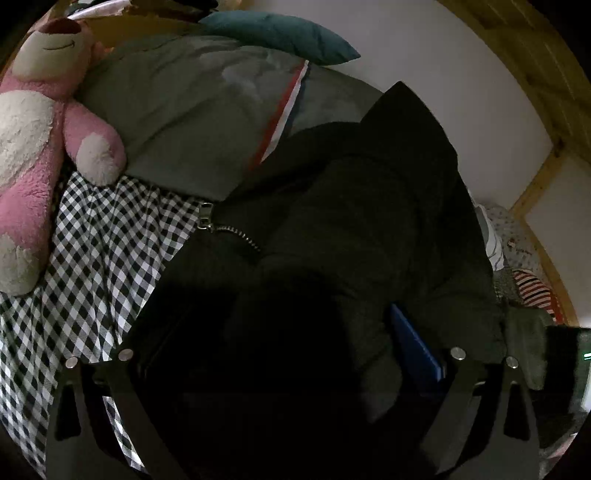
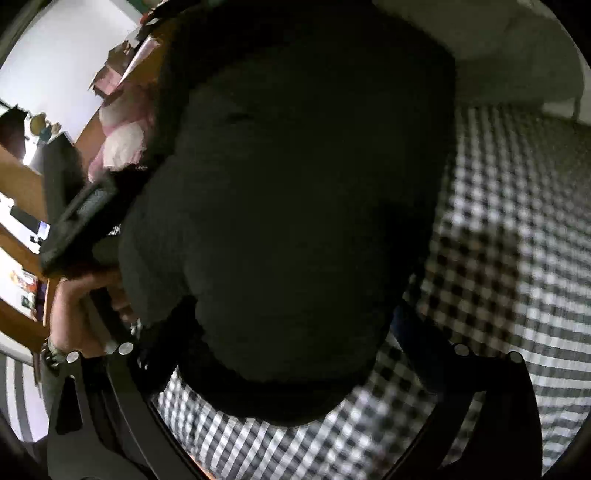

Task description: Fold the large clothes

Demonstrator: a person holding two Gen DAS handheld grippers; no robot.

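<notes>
Big black padded jacket [image 1: 351,229] fills most of the left wrist view, bunched on a black-and-white check bedsheet [image 1: 103,236]. Silver zip teeth and puller [image 1: 207,221] show at abt 9 o'clock of the jacket's mass, just where it meets the sheet. No brand, label or readable writing anywhere on the jacket or bedding; too dark to tell more.

Left gripper [image 1: 291,332]: fingers spread wide, blue pad [image 1: 413,343] of one finger visible at 4 o'clock, pressed against jacket fabric. The other finger is lost in shadow, so can't tell whether it's clamped on cloth or just open around it.

Grey duvet w/ a red-and-white stripe [image 1: 192,122] lies at 11 o'clock behind the jacket. Pink plush bear [image 1: 44,140] at 9–10 o'clock rests on the sheet, paw touching the duvet. Teal cushion [image 1: 280,35] at 12 o'clock. Wooden frame [image 1: 532,85] at 1–2 o'clock against a white wall.

Right wrist view: jacket [image 2: 288,192] hangs as a dark lump in centre, check sheet [image 2: 498,258] blurred at 3–6 o'clock. Right gripper [image 2: 291,350]: fabric sits between its spread fingers; whether it grips, can't tell. At 8–9 o'clock a hand [image 2: 74,306], wristwatch on, holds the other gripper body [image 2: 79,225].
</notes>
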